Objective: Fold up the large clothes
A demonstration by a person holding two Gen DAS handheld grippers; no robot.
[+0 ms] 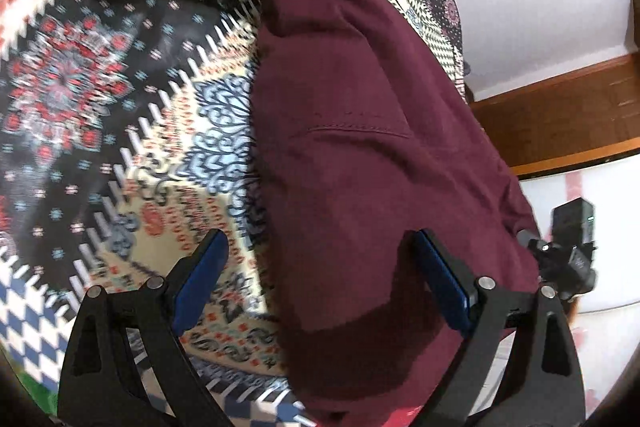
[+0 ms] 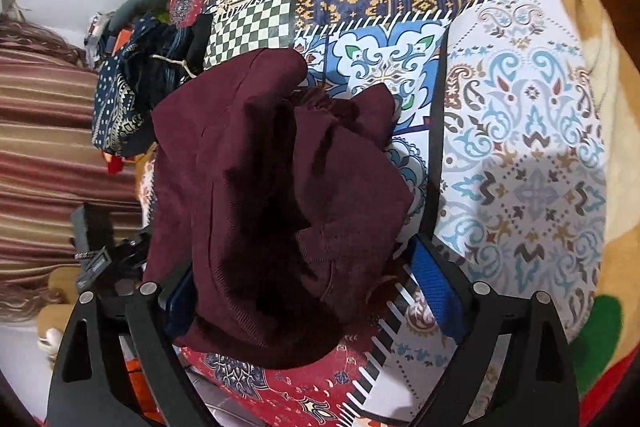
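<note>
A maroon garment (image 1: 360, 147) lies stretched out on the patterned bedcover (image 1: 100, 87). My left gripper (image 1: 320, 267) hangs open just above it; the garment's left edge runs between the blue pads (image 1: 200, 275), and nothing is gripped. In the right wrist view the same maroon garment (image 2: 280, 195) is bunched in loose folds. My right gripper (image 2: 308, 291) stands wide around its near end. Its right pad (image 2: 436, 287) is clear of the cloth, and the left pad is mostly hidden behind the fabric.
A heap of dark blue patterned clothes (image 2: 128, 95) sits beyond the garment at the left. A person's striped top (image 2: 44, 155) fills the left side. The bedcover (image 2: 520, 147) spreads to the right. A wooden bed frame (image 1: 560, 115) and a white wall are at the right.
</note>
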